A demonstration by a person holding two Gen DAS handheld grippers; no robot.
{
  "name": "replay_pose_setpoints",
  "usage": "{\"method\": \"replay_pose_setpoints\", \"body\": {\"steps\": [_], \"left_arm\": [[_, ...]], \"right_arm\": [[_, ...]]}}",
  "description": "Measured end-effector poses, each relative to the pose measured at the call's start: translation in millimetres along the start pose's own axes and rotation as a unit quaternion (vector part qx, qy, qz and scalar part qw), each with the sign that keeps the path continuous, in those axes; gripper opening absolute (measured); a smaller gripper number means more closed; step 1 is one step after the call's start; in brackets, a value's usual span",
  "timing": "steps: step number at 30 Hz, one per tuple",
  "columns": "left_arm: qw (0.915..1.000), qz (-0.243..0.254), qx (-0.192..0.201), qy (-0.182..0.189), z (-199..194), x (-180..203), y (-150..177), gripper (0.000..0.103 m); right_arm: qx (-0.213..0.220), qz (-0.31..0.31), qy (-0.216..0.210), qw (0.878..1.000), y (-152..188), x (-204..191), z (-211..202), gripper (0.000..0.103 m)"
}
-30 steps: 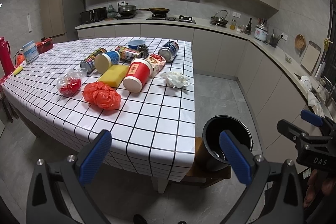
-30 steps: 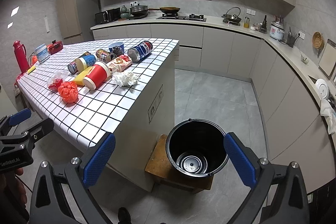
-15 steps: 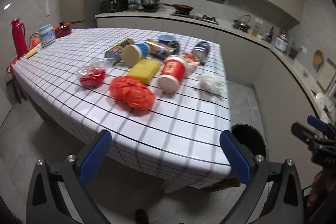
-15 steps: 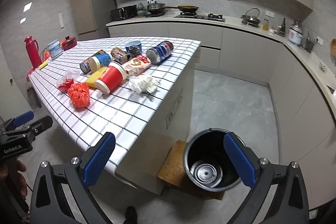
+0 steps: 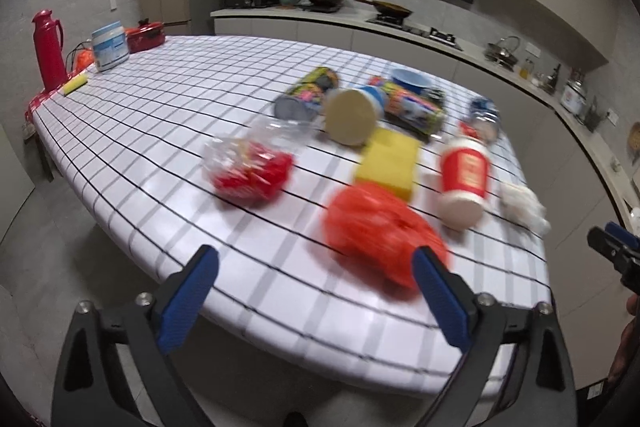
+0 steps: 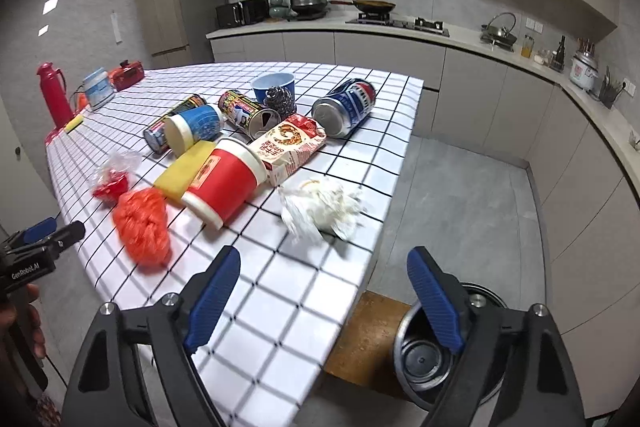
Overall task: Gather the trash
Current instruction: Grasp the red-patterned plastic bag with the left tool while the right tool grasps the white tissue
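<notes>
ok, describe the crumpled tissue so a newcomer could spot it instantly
Start at the white table with the black grid cloth and go to its edge nearest the black metal bin on the floor. The crumpled white tissue wad lies there, just beyond the tipped red paper cup with a white rim. It is the only soft, all-white, shapeless item; its neighbours are coloured cans, cups and bags.

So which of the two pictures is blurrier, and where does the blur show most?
Left wrist view: clearly blurrier, motion smear on the orange bag, the red cup and the near grid lines, while the left tongs stay sharp. Right wrist view: mostly crisp; labels on the blue can read cleanly, with slight softness around the crumpled tissue. Both bend straight edges, fisheye style.
</notes>
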State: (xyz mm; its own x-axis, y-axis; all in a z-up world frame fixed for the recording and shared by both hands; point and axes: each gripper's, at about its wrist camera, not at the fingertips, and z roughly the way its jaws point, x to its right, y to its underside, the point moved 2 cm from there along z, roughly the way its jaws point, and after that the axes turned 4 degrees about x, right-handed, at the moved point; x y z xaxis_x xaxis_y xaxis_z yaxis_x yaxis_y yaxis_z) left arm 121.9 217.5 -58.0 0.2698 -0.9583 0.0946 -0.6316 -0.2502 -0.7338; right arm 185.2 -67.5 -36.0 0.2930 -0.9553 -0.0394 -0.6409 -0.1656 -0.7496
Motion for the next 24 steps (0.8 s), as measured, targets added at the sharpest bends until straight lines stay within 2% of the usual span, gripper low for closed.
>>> {"method": "replay_pose_setpoints", "body": {"steps": [8,18,20,24], "left_arm": [[0.9995,-0.019,-0.023,-0.008,63,-47,-28,0.092],[0.9985,0.002,-0.051,0.021,110,-51,-41,0.091],[0.998,0.001,-0.056,0.03,116,-52,-40,0.077],[0.9979,0.004,-0.054,0.036,119,-54,-43,0.074]], "right_arm": [[-0.036,0.016,0.026,0.999,-13,-11,65,0.086],[-0.073,0.034,0.046,0.996,-16,-16,116,0.086],[-0.078,0.036,0.048,0.995,-16,-16,122,0.086],[-0.08,0.043,0.051,0.995,-16,-15,126,0.086]]}}
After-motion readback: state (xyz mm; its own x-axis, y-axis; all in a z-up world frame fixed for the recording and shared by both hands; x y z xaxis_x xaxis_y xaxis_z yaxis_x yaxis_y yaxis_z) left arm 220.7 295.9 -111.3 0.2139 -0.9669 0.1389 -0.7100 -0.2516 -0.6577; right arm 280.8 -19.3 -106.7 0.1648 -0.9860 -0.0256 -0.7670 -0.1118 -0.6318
